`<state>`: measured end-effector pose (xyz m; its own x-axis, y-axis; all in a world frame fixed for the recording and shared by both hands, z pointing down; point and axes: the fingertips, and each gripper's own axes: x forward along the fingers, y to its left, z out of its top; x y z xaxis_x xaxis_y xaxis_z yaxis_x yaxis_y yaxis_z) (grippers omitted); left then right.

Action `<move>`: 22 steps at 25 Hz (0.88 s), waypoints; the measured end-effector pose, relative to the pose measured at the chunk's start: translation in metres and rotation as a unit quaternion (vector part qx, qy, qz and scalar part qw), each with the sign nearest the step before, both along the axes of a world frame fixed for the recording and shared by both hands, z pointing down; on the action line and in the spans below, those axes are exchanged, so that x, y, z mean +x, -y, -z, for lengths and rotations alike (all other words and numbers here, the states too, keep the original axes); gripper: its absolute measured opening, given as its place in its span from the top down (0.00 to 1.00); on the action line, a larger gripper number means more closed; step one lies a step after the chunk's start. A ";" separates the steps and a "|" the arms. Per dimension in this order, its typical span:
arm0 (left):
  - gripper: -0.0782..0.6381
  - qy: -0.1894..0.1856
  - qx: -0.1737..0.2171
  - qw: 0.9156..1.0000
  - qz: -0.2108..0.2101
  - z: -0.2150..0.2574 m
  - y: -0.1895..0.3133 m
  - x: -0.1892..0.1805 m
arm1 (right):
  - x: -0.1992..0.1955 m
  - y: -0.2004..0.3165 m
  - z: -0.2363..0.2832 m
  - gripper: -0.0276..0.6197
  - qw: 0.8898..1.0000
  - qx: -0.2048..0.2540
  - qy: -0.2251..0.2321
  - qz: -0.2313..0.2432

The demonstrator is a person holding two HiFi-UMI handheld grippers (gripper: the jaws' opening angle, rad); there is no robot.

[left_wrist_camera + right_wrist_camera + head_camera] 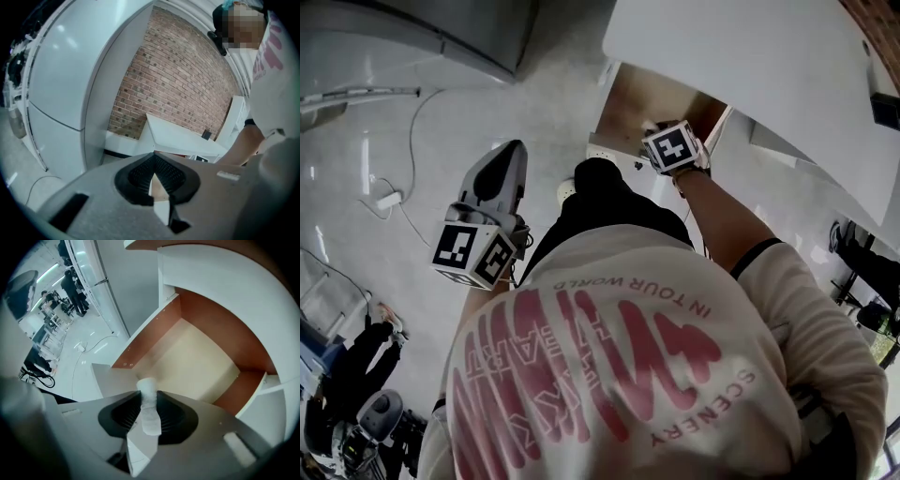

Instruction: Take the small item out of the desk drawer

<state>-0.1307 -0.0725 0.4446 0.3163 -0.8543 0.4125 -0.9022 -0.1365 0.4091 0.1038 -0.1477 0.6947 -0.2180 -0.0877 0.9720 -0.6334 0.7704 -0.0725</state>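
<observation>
- Right gripper view: the right gripper (147,391) has its jaws closed partway on a small white item (149,407), a soft-looking little roll pinched between the two dark ribbed pads.
- The small white item stands lengthwise along the jaws. Its rounded top end sticks out just past the jaw tips, and its lower end sits down between the pads.
- Beyond the item lies the open drawer (197,362), with a pale floor and reddish-brown side walls. The item is held above that floor, apart from it, and nothing else shows on the drawer's floor.
- Head view: the right gripper's marker cube hangs over the open drawer, which stands out from under the white desk (750,56). The person's right arm reaches down to it.
- Left gripper view: the left gripper (154,158) has its jaws brought together at the tips with nothing between them. It points at the desk and a brick wall (178,79).
- Head view again: the left gripper is held out to the person's left over the glossy white floor (356,122), well apart from the drawer and the item. A white cable (394,200) lies on the floor near it.
</observation>
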 end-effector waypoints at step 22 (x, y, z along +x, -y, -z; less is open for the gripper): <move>0.89 -0.037 0.112 0.989 -0.087 0.082 0.035 0.045 | 0.010 -0.017 0.142 0.77 0.975 0.111 0.105 -0.163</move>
<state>-0.0862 -0.1075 0.3623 0.4898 -0.8512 0.1888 -0.8251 -0.3826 0.4156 0.1133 -0.1312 0.5532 -0.3349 -0.3882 0.8586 -0.8359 0.5429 -0.0806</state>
